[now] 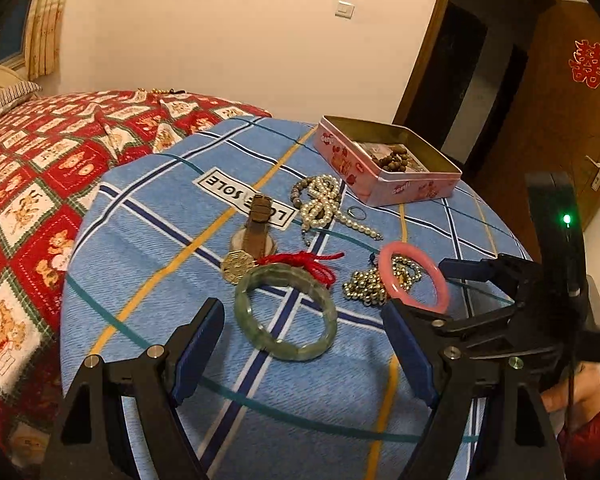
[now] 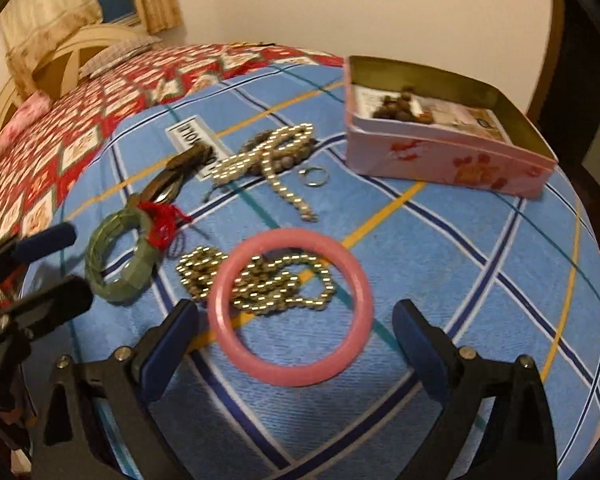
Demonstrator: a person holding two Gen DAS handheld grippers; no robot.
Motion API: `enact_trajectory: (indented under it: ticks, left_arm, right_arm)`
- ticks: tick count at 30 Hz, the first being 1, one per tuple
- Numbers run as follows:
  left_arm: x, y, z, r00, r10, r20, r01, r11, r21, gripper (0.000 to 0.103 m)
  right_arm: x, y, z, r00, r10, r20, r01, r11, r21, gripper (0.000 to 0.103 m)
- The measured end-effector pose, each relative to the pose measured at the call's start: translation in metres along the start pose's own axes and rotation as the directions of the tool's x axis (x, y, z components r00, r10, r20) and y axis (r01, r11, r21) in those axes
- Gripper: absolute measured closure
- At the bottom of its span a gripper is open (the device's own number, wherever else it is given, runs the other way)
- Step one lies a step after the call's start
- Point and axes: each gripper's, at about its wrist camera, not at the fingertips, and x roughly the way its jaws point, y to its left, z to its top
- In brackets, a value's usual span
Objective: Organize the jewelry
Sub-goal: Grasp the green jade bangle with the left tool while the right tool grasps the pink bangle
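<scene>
A green jade bangle point(image 1: 296, 350) lies flat on the blue plaid cloth point(image 1: 180, 280), between the spread fingers of my left gripper point(image 1: 302, 312), which is open and not touching it. A pink bangle point(image 2: 292, 376) rests partly over a gold bead chain point(image 2: 260, 280). My right gripper point(image 2: 296, 308) is open, with a pad on either side of that bangle and clear of it. Behind them lie a pearl necklace point(image 1: 320, 200), a brown-strap watch point(image 1: 256, 228), a gold coin on a red cord point(image 1: 236, 266) and a small ring point(image 2: 314, 176).
An open pink tin point(image 2: 440, 156) with brown beads point(image 2: 400, 106) inside stands at the back right of the cloth. A red patterned quilt point(image 1: 40, 200) covers the bed to the left. The cloth drops away at its right edge, towards a wooden door point(image 1: 560, 120).
</scene>
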Motion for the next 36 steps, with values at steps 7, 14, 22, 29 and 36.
enact_trajectory:
  ticks: [7, 14, 22, 29, 36]
  left_arm:
    - [0.015, -0.009, 0.005, 0.998, 0.01, -0.066, -0.01, 1.0, -0.002, 0.022]
    - [0.027, -0.005, 0.009, 0.993, 0.037, -0.111, -0.043, 0.997, -0.06, 0.022]
    - [0.031, -0.005, 0.008, 0.99, 0.063, -0.126, -0.072, 0.995, -0.072, 0.059]
    - [0.031, -0.009, 0.006, 0.99, 0.061, -0.131, -0.067, 0.997, -0.04, 0.087]
    - [0.021, -0.008, 0.006, 0.995, 0.048, -0.083, -0.052, 0.997, -0.049, 0.09]
  right_arm:
    - [-0.006, -0.01, -0.003, 0.999, -0.04, 0.012, 0.039, 0.999, 0.03, 0.02]
    - [-0.028, -0.052, -0.012, 0.987, 0.078, 0.14, -0.11, 0.967, 0.232, 0.02]
    - [-0.043, -0.068, -0.018, 0.971, 0.089, 0.222, -0.156, 0.94, 0.303, 0.02]
    - [-0.041, -0.066, -0.016, 0.97, 0.082, 0.228, -0.153, 0.937, 0.314, 0.02]
    - [-0.048, -0.07, -0.018, 0.963, 0.059, 0.264, -0.147, 0.933, 0.327, 0.02]
